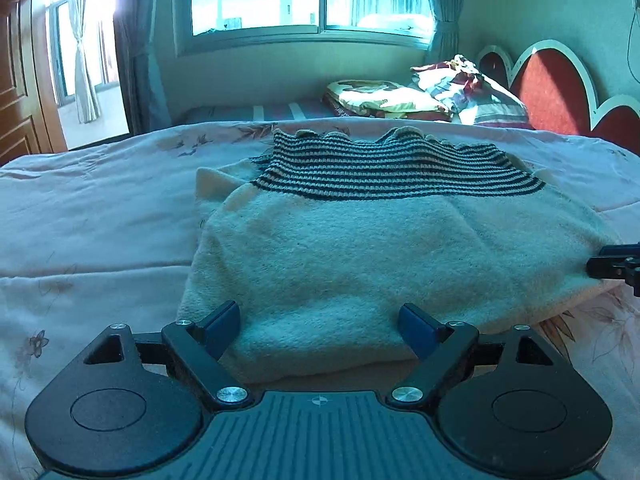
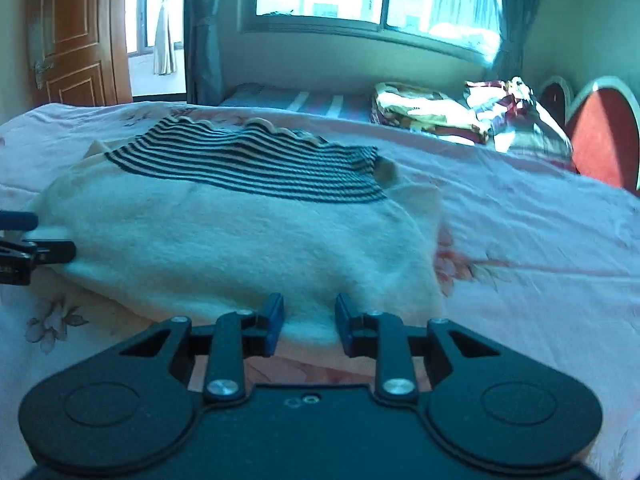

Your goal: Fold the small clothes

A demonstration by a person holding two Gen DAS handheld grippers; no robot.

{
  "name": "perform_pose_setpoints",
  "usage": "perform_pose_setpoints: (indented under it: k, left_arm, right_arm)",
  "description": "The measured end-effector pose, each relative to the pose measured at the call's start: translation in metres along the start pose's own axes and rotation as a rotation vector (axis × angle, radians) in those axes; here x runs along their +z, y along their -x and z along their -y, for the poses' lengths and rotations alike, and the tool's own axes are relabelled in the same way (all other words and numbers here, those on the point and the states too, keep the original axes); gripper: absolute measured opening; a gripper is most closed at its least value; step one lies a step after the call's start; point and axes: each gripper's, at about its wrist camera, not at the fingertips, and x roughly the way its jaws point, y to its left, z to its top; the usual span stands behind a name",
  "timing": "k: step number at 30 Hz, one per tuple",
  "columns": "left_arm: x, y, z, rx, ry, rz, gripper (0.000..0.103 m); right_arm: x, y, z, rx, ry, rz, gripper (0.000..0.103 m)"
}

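A small cream knit sweater [image 1: 340, 248] with a dark-striped band [image 1: 380, 172] lies folded on the pink flowered bedspread [image 1: 100, 220]. My left gripper [image 1: 320, 332] stands wide open around the sweater's near edge, and its blue pads do not press the cloth. In the right wrist view the same sweater [image 2: 240, 232] runs to my right gripper [image 2: 310, 322]. That gripper's narrow jaws pinch a tongue of the near hem. Each gripper shows at the other view's edge: the right gripper [image 1: 616, 266] at the sweater's right corner, the left gripper [image 2: 36, 240] at its left corner.
Folded patterned bedding [image 1: 384, 98] and a pillow [image 1: 480, 96] lie at the far side of the bed. A red scalloped headboard [image 1: 556, 92] rises at the right. A wooden door [image 2: 72, 40] stands at the left, beside a window. Bare bedspread surrounds the sweater.
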Motion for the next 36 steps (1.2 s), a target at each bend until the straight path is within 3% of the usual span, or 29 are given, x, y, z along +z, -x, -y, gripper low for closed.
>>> perform_pose_setpoints:
  k: [6, 10, 36]
  left_arm:
    - [0.008, 0.005, 0.004, 0.036, 0.0, 0.036, 0.086]
    - [0.006, -0.006, -0.002, 0.026, 0.007, -0.004, 0.086]
    - [0.005, -0.015, -0.001, 0.027, 0.021, -0.021, 0.091]
  right_arm:
    - [0.004, 0.006, 0.006, -0.022, -0.004, 0.038, 0.029]
    - [0.001, -0.003, 0.022, -0.014, -0.046, 0.005, 0.029]
    - [-0.004, -0.005, 0.025, -0.016, -0.085, 0.002, 0.032]
